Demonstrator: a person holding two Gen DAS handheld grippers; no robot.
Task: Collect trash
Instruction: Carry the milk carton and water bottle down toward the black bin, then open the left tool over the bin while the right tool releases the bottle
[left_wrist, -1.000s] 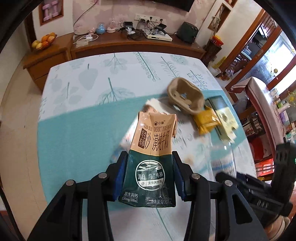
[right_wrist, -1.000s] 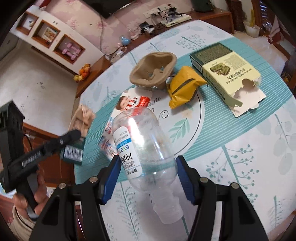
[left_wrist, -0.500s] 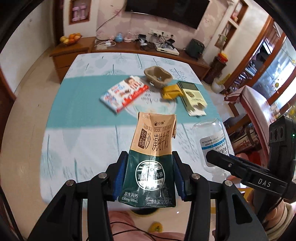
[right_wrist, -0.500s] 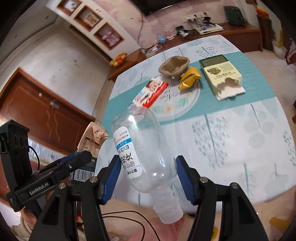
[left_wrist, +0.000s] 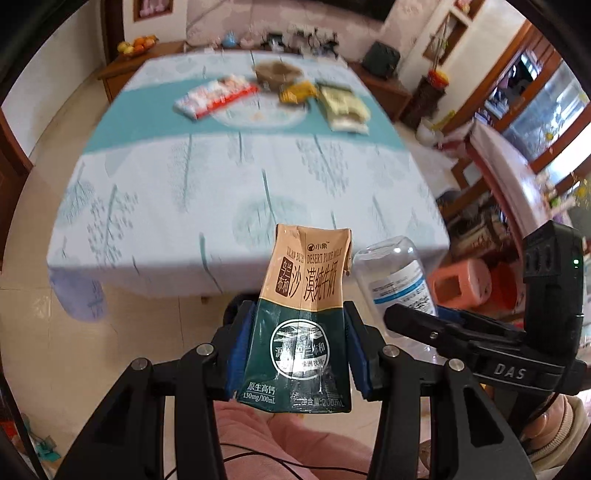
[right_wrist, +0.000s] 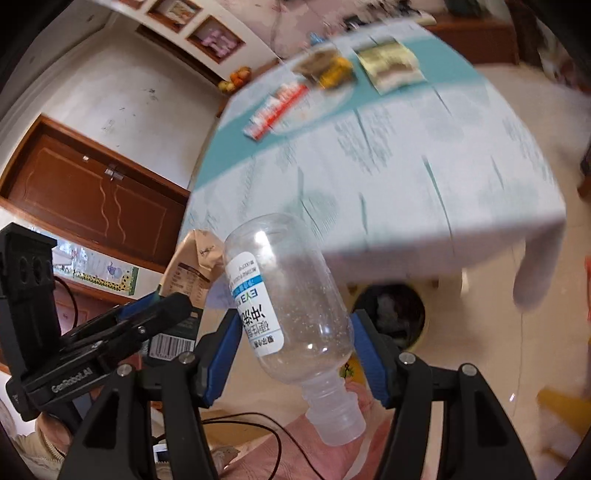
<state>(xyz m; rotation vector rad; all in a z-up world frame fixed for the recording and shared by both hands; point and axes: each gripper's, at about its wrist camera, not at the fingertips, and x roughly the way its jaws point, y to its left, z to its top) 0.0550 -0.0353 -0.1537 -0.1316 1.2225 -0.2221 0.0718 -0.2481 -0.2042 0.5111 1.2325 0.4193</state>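
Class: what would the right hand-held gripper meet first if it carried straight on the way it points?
Probably the dark trash bin on the floor below the table's edge; the right hand-held gripper, clamping the plastic bottle, aims roughly there. Depth is unclear.

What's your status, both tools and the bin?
Left tool shut on milk carton. Right tool shut on empty plastic bottle. Trash bin on floor by the table, nothing blocking it.
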